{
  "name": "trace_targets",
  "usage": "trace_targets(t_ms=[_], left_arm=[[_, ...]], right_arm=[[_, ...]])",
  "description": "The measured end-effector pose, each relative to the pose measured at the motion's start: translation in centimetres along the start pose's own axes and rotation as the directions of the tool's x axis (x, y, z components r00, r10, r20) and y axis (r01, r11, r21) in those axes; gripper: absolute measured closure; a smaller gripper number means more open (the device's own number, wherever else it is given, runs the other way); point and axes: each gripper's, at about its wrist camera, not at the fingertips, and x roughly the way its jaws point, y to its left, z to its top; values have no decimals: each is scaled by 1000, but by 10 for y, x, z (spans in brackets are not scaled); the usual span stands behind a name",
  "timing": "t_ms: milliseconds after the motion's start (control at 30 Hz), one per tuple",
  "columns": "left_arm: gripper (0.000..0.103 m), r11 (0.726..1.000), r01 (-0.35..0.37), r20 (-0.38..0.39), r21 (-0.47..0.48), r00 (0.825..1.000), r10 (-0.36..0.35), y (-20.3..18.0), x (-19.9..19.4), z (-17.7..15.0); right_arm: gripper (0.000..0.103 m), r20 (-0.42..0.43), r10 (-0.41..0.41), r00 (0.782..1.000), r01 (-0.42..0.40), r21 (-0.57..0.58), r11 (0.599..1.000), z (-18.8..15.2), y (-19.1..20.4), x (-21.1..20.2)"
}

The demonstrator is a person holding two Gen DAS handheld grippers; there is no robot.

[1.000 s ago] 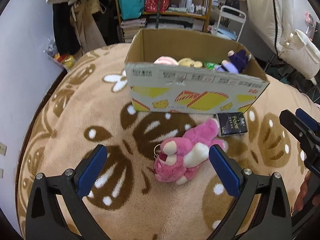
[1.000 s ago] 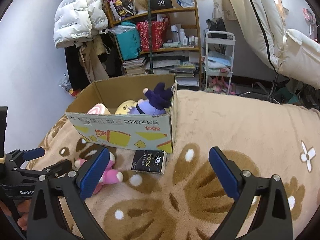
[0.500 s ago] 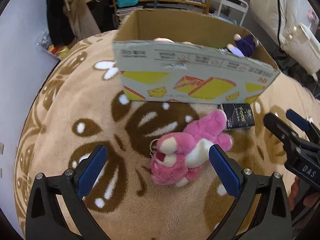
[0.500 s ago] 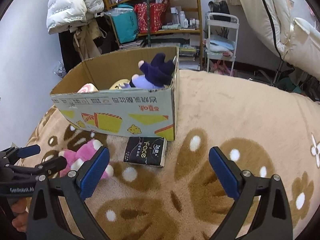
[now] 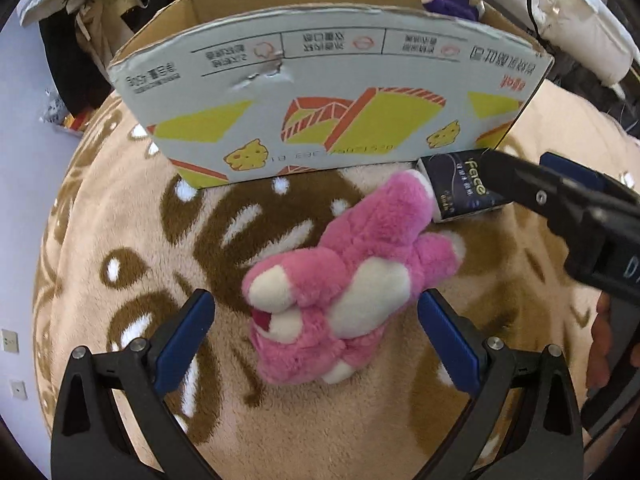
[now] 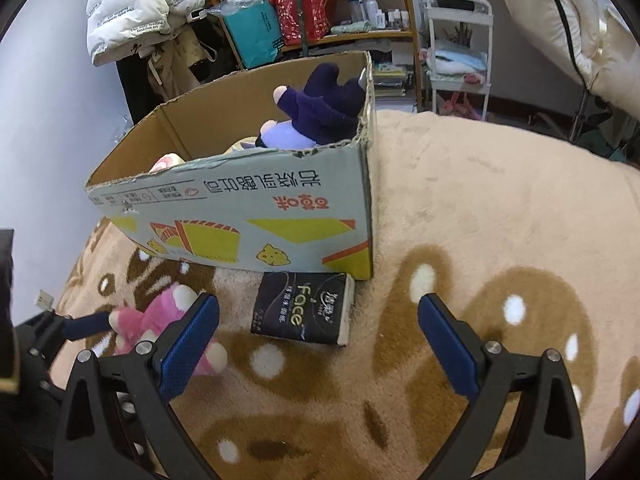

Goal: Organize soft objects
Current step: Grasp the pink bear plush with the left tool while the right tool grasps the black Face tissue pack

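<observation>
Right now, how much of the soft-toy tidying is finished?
Partly done: a purple plush and other soft items already sit in the cardboard box. In hand: nothing yet; the open left gripper straddles the pink plush. Left: boxing it and possibly the black tissue pack. The right gripper is open, empty.

Pink-and-cream plush [image 5: 344,280], black tissue pack [image 6: 304,308], tan blanket [image 6: 500,208] with brown-and-white blotches.

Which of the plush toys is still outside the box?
The pink plush toy: it lies on the blanket in front of the cardboard box, between the left gripper's open jaws. The purple one already sits inside the box.
</observation>
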Motion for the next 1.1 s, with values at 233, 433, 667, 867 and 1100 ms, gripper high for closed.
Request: trace_targets(t_ms=[233,433,667,867,1100], left_arm=[[3,996,-51,-12,66,999,52,-16,15,1],[3,995,-82,-37,57,996,84,-19,28,1],[13,992,-84,43,92,996,80,-22,16,1],[38,991,-42,63,123,997,34,-31,11,0],[42,998,7,60,58,998,-10,-11,10,-1]], right_arm=[[0,-46,22,999,-22,-1,1000,2,1,19],[0,-62,-6,998,4,-29,1000,3,6,30],[11,-109,-42,993,39,-36,999,0,6,42],[26,-111,-71,991,64,-64,996,-1,3,41],[45,-102,-64,993,57,-70,996,-4,-3,32]])
